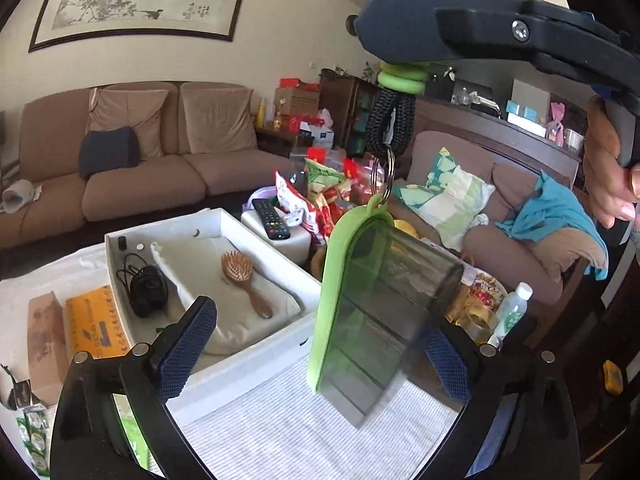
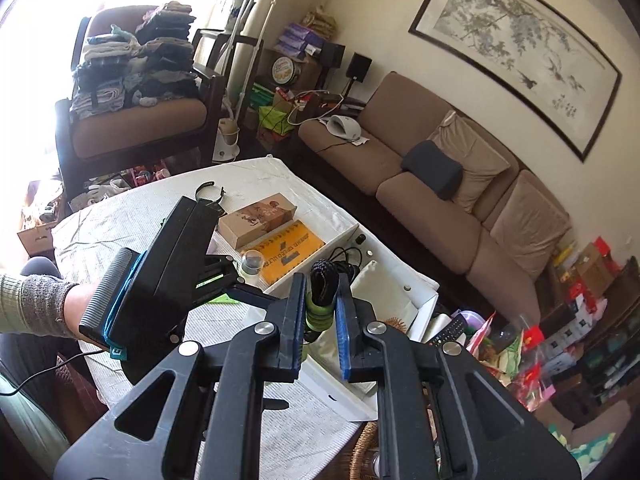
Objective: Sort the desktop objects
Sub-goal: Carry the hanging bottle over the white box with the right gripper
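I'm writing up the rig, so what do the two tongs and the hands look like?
Both tongs, left and right, have black frames with silver rivets and blue textured pads. The left hand wears a grey knit cuff; the right hand is bare.

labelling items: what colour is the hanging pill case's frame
Lime green frame on a smoky grey case, best in the left wrist view.

Green-edged smoky-grey pill box (image 1: 372, 304) hanging on black braided cord (image 1: 386, 120) with lime-green rings (image 1: 401, 76). White box (image 1: 256, 364) holding tan wooden brush (image 1: 244, 280), black cable (image 1: 144, 288). Orange pack (image 1: 94, 322) lying by brown carton (image 1: 42, 336). Finger pads (image 2: 344, 332) showing blue.
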`<state>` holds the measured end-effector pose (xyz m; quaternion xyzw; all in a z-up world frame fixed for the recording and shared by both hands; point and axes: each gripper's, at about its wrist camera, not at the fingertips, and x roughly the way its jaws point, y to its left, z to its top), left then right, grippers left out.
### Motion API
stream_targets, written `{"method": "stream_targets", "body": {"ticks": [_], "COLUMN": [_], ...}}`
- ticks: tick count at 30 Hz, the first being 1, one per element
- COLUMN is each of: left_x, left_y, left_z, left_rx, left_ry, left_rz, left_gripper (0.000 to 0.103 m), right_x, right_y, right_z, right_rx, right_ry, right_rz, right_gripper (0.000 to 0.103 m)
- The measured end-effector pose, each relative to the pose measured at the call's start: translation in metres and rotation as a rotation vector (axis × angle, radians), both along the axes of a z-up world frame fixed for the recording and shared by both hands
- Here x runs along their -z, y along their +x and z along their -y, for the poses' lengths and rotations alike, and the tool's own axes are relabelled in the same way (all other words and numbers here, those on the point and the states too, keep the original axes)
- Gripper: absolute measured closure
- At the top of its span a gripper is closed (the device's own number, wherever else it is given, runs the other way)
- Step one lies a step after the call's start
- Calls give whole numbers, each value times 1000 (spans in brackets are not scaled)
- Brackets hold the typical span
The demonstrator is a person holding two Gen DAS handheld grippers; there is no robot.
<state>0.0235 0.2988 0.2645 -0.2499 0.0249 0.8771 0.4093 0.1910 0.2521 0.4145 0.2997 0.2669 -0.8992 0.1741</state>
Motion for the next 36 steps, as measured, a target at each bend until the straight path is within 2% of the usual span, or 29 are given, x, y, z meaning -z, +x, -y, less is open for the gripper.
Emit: {"method": "stream_targets", "body": {"ticks": [1, 2, 3, 5, 14, 21, 27, 36], "left_x": [1, 3, 5, 9, 15, 18, 27, 54], "left_y": [0, 0, 1, 3, -5, -31, -64, -126], "left_z": [-3, -6, -9, -12, 1, 3, 1, -17], "left_rx": [7, 16, 12, 0, -28, -46, -55, -17], "left_ry": [-21, -45, -79, -120, -101, -67, -49, -88], "left_rz": [5, 10, 8, -2, 42, 96, 146, 228], "left_gripper": [13, 40, 61, 76, 76, 76, 76, 76], "right_x": [0, 1, 1, 4, 12, 17, 29, 67], "right_y": [-1, -1, -1, -2, -10, -30, -61, -128], "right_z": [1, 1, 2, 2, -1, -9, -22, -69], "right_rx": [1, 2, 4, 14, 41, 53, 69, 126], "right_ry": [0, 1, 0, -3, -21, -42, -83, -192], "right_rz": [1, 2, 4, 7, 22, 24, 35, 77], "right_gripper": [90, 90, 90, 90, 90, 90, 90, 90]}}
